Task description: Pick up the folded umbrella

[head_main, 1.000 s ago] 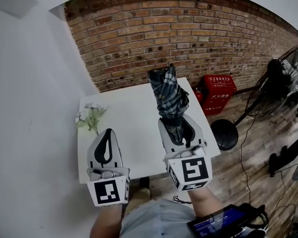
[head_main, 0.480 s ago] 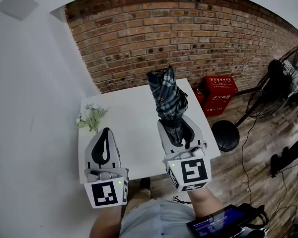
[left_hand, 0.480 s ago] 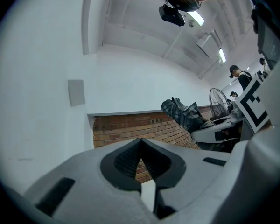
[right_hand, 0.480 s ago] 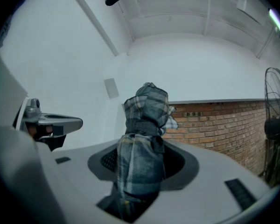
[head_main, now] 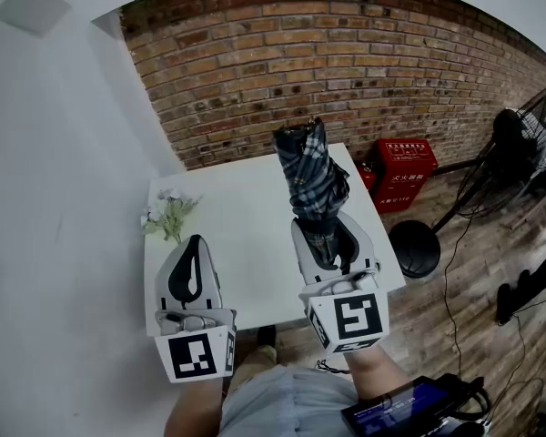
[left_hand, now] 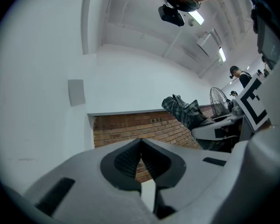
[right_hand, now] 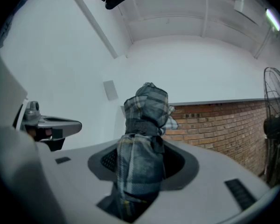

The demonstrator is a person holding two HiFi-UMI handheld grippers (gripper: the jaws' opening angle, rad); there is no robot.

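Folded umbrella (head_main: 311, 185) in the right gripper (head_main: 332, 237), raised over the white table (head_main: 246, 244). The plaid bundle is clamped between the jaws, which are set partly apart by its thickness, and it projects forward and slightly upward toward the brick wall (head_main: 346, 71). In the right gripper view the fabric is seen to fill the gap between the pads, with the closing strap (right_hand: 141, 126) just beyond them. The left gripper (head_main: 194, 240) is held beside it over the table edge, its jaws drawn together on nothing. A small bunch of flowers (head_main: 166, 212) lies at the table's left side, well apart from both.

The umbrella is judged to be light, stiff along its inner shaft but soft and somewhat slippery in its outer folds. The hold is taken low on the bundle, apparently near the handle end, though that end is hidden behind the jaws. A grip nearer the strap would probably be better balanced.
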